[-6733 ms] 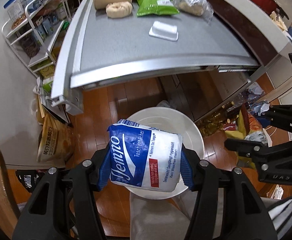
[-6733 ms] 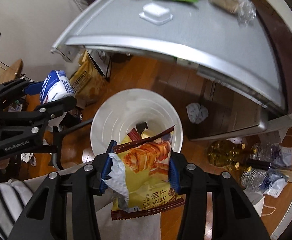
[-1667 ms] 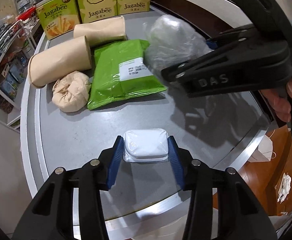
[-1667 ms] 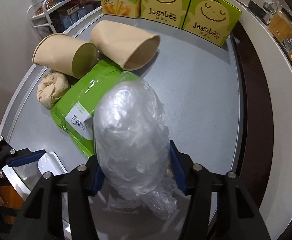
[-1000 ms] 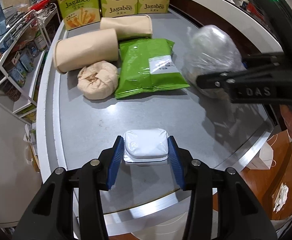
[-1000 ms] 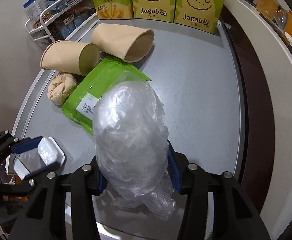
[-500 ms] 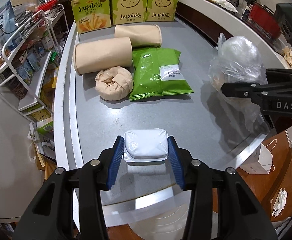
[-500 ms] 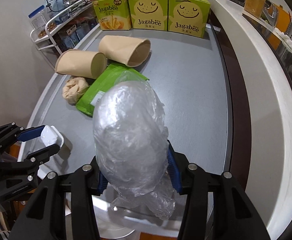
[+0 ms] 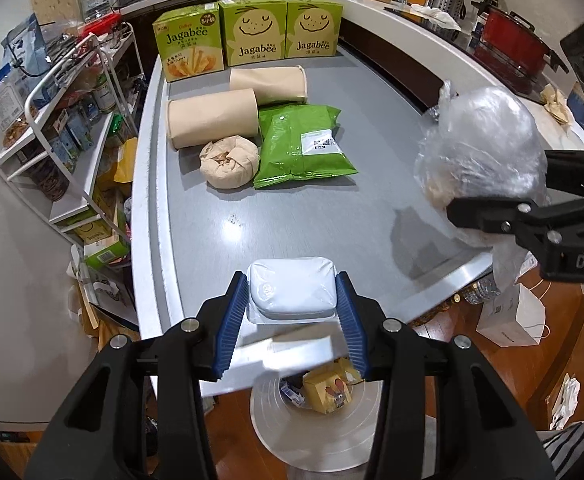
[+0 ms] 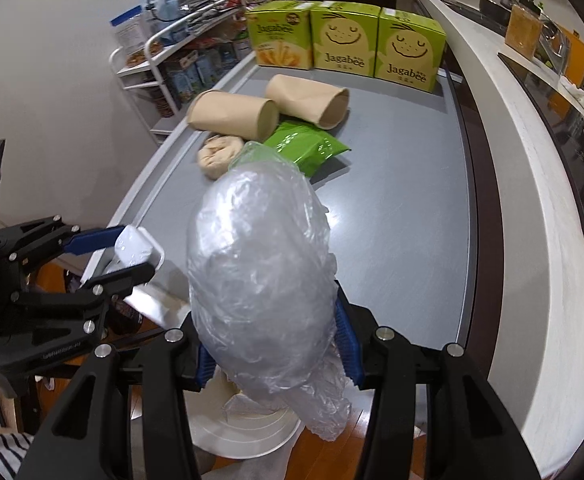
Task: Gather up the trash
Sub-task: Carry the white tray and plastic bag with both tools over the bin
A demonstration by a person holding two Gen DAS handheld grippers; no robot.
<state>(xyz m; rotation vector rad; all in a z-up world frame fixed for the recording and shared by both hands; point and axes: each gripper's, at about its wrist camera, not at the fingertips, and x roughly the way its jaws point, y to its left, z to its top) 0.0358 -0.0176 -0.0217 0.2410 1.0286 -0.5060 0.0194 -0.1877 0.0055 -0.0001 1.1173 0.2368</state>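
My left gripper [image 9: 292, 316] is shut on a small white plastic tub [image 9: 292, 294], held over the grey counter's near edge. It also shows in the right wrist view [image 10: 134, 246]. My right gripper [image 10: 272, 344] is shut on a bulging clear plastic bag [image 10: 260, 276], held to the right of the left one; the bag also shows in the left wrist view [image 9: 483, 164]. A white trash bin [image 9: 315, 440] stands on the floor below, with a yellow carton [image 9: 329, 388] inside. On the counter lie a green packet [image 9: 301, 146], a crumpled paper ball [image 9: 228, 162] and two paper cups [image 9: 212, 118].
Three green Jagabee boxes [image 9: 248, 44] stand at the counter's far end. A white wire rack [image 9: 64, 128] with goods stands to the left. A raised white ledge [image 10: 531, 184] runs along the counter's right side. A white paper bag [image 9: 511, 316] sits on the wooden floor.
Both grippers have pulled back from the counter with their loads, toward its near edge. The trash bin has come into view below them.
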